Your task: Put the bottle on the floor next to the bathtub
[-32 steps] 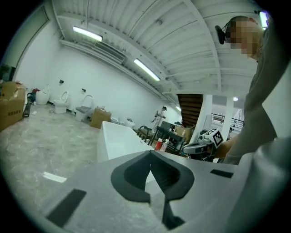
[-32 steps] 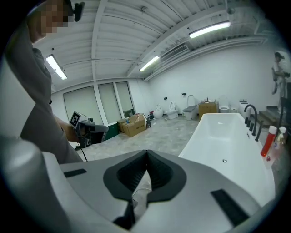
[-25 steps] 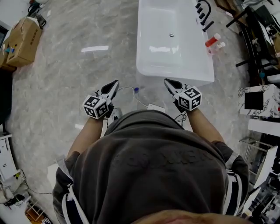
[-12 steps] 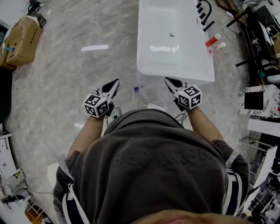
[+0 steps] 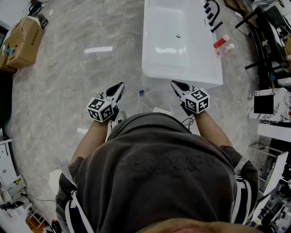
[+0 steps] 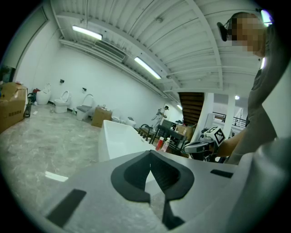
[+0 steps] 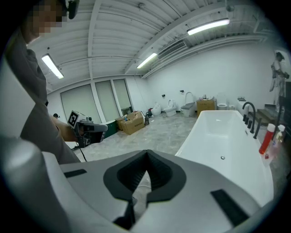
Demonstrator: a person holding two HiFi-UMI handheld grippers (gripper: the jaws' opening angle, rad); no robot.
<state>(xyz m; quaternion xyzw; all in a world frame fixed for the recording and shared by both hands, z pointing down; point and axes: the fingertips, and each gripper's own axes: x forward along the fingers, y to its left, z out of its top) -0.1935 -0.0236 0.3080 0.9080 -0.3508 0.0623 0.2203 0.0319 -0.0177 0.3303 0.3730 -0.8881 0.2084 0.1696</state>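
1. Step in hand: nothing is carried. The left gripper (image 5: 119, 86) is closed tip to tip and empty. The right gripper (image 5: 175, 85) is likewise closed on nothing. Both point at the near end of the bathtub (image 5: 182, 78).
2. Bottle: a red bottle (image 5: 221, 42) stands just beside the tub's right flank, with a pale bottle (image 5: 226, 49) next to it. A clear blue-capped thing (image 5: 141, 93), possibly another bottle, sits on the floor (image 5: 82, 82) just short of the tub's near end.
3. Judgement: either the task has not started or the placing is finished. I cannot tell which bottle is meant. Fetching the red one would call for stepping round to the right, opening one gripper and reaching low.
4. Obstacles: black tap fittings (image 5: 211, 13) and dark racks (image 5: 268, 41) crowd that side. The cardboard box (image 5: 22, 43) is well apart.
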